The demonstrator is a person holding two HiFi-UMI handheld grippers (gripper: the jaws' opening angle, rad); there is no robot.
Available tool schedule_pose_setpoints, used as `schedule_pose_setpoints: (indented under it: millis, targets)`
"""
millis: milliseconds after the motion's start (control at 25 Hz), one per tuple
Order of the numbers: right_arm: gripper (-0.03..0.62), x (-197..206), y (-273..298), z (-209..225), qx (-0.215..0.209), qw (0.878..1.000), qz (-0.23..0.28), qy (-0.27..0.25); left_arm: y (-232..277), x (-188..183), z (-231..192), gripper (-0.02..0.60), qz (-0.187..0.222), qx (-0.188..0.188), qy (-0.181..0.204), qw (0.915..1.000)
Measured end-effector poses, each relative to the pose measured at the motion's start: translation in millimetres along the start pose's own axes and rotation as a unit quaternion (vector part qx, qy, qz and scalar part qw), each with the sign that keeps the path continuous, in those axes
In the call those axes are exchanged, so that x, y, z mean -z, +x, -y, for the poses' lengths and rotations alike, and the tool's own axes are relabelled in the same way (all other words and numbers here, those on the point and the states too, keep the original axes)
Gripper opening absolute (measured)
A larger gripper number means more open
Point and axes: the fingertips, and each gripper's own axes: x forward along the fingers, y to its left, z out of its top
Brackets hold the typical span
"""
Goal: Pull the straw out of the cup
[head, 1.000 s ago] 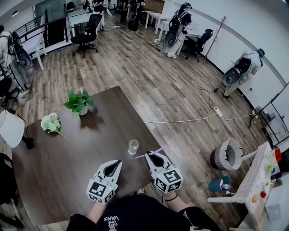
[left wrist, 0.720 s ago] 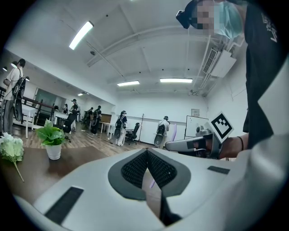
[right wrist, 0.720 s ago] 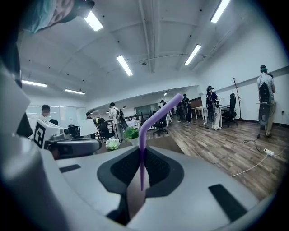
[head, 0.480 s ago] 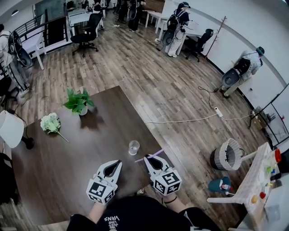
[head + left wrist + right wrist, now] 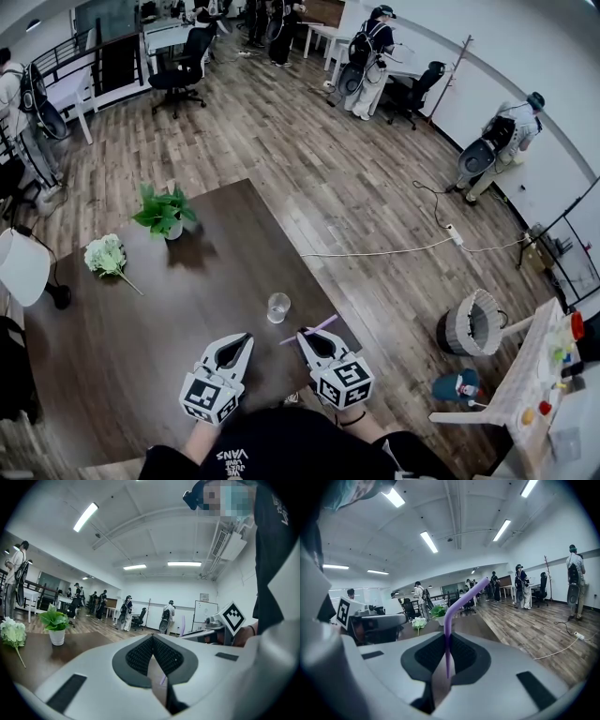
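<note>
Gripping the purple straw (image 5: 459,604) near its lower end, the right tongs (image 5: 446,634) are clenched tight on it, bent top angling up past their tips. Beside them the left tongs (image 5: 151,637) are pressed together on nothing. Just ahead of both stands the clear cup (image 5: 277,307) on the desk (image 5: 187,309), and the straw is apart from it, nothing left inside! The pull looks done; only putting the straw down seems left. Far beyond the left tongs: white flowers (image 5: 105,255), potted plant (image 5: 161,211).

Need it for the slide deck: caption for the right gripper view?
Right hand-held gripper shut on a bent purple straw, potted plant and white flowers on the table beyond.
</note>
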Motion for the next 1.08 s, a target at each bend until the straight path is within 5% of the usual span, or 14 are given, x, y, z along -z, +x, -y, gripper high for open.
schedule_pose_setpoints:
  millis: [1080]
  targets:
    - [0.043, 3, -11, -1, 0.004, 1.0, -0.007, -0.014, -1, 1, 13, 0.011, -0.001, 0.003, 0.009, 1.0]
